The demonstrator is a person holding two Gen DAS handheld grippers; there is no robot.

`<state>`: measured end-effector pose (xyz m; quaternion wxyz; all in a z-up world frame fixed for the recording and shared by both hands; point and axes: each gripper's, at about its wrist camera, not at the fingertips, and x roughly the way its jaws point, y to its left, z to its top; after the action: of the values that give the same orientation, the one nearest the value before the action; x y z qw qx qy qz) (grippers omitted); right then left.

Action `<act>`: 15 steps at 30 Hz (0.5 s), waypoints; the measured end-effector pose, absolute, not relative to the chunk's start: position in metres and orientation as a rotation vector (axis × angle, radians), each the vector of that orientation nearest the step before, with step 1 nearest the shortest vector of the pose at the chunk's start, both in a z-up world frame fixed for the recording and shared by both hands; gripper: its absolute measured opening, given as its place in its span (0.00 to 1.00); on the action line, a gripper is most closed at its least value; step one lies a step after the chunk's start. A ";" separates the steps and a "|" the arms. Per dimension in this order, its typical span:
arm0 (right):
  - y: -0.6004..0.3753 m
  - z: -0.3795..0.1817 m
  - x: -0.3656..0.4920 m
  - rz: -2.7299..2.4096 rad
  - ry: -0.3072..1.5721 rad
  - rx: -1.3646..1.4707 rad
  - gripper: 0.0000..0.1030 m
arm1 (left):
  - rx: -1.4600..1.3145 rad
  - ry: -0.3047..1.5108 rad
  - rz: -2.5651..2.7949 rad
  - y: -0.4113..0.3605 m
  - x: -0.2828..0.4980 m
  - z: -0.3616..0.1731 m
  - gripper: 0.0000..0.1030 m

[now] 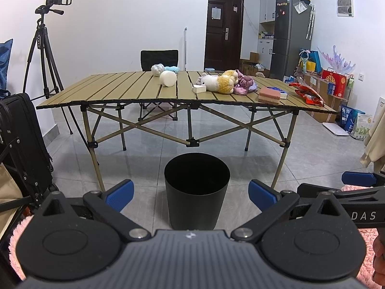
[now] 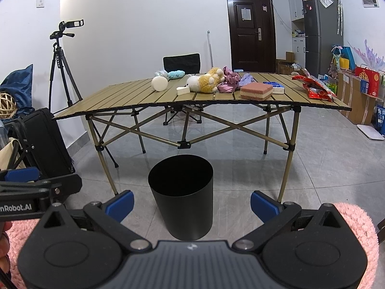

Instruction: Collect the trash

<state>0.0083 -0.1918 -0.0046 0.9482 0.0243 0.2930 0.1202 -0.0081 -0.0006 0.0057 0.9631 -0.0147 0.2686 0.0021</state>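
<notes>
— Right under my lens sits my left gripper (image 1: 191,196), blue fingers (image 1: 120,193) spread wide apart with nothing between them. My right gripper (image 2: 192,204) is spread just as wide, also bare.

— What's in front of them?

— A black bin (image 1: 196,190) stands upright on the grey tiled floor, framed between my fingers in both views. Its inside is too dark for me to read.

— And the trash?

— Up on the folding slatted table (image 1: 115,89) behind the bin, well apart from both my claws. A crumpled red snack bag (image 1: 306,92) lies near the table's right end. Nearer the middle, a small white box (image 1: 199,88) touches a white-and-yellow plush toy (image 1: 220,82), with purple fabric (image 1: 243,85) bunched just behind it.

— Anything else on top?

— A pink-and-cream block (image 1: 269,95) sits near the front edge with a blue-and-white item (image 1: 280,91) just behind it. Left of centre a white cylinder (image 1: 167,78) lies on its side, with a crumpled clear plastic thing (image 1: 157,69) and a light blue plush (image 1: 172,68) at the far edge.

— Around the room?

— A black folding chair (image 1: 159,60) stands behind the table, a camera on a tripod (image 1: 45,55) on the left.
</notes>
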 end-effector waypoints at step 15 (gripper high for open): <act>-0.190 -0.005 0.015 0.240 0.591 0.049 1.00 | -0.030 0.541 0.005 -0.002 -0.009 0.005 1.00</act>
<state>0.0151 -0.1904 -0.0046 0.9492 0.0243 0.2905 0.1180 -0.0087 -0.0017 0.0053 0.9635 -0.0147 0.2671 0.0025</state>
